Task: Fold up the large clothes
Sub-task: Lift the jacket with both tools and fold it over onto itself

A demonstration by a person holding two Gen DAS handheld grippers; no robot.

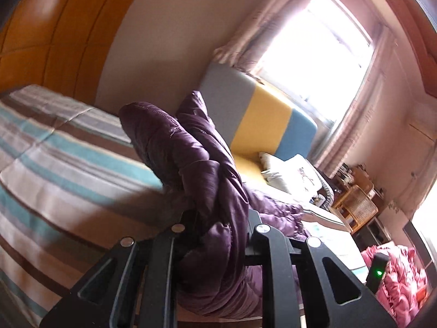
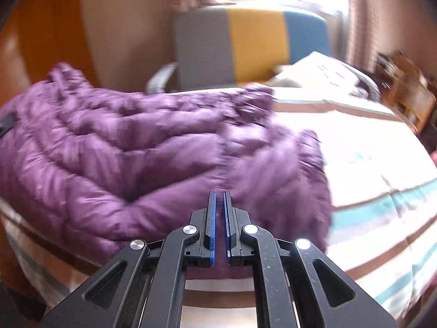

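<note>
A purple quilted puffer jacket (image 2: 131, 153) lies spread over the striped bed (image 2: 377, 147), filling the left and middle of the right wrist view. My left gripper (image 1: 218, 218) is shut on a bunched fold of the jacket (image 1: 196, 158), which rises between its jaws above the bedspread (image 1: 54, 158); the fingertips are hidden in the fabric. My right gripper (image 2: 220, 199) is shut with its blue pads almost together and nothing between them, hovering over the jacket's near edge. The right wrist view is blurred.
A headboard (image 1: 259, 112) in grey, yellow and blue stands at the bed's far end below a bright window (image 1: 314, 43). White pillows (image 1: 289, 172) lie beside it. A wicker chair (image 1: 357, 205) and a pink garment (image 1: 401, 273) are to the right.
</note>
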